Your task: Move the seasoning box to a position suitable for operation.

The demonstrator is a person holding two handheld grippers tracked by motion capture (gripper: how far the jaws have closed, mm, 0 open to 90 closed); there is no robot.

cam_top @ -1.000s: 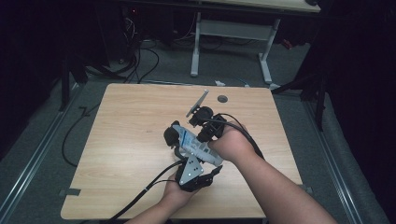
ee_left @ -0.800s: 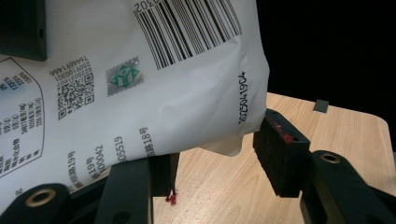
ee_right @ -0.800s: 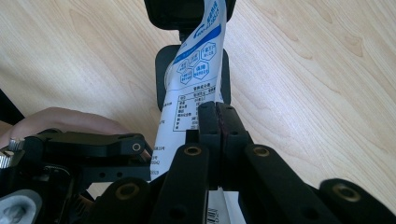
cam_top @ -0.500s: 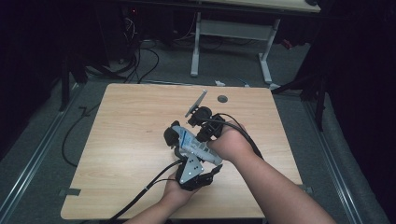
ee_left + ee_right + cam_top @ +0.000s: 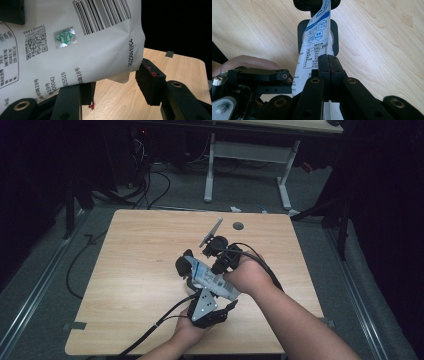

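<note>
White printed plastic pouch with blue panels is held above the light wooden table, mid-table. Its long axis runs from the left gripper toward the right gripper. Right gripper jaws are pressed together on the pouch's edge. Left gripper jaws stand apart: the pouch's barcode corner hangs between them, near the right-hand pad, contact not certain. Both hands are equally close. The right gripper view shows the pinch; the left gripper view shows the gap.
</note>
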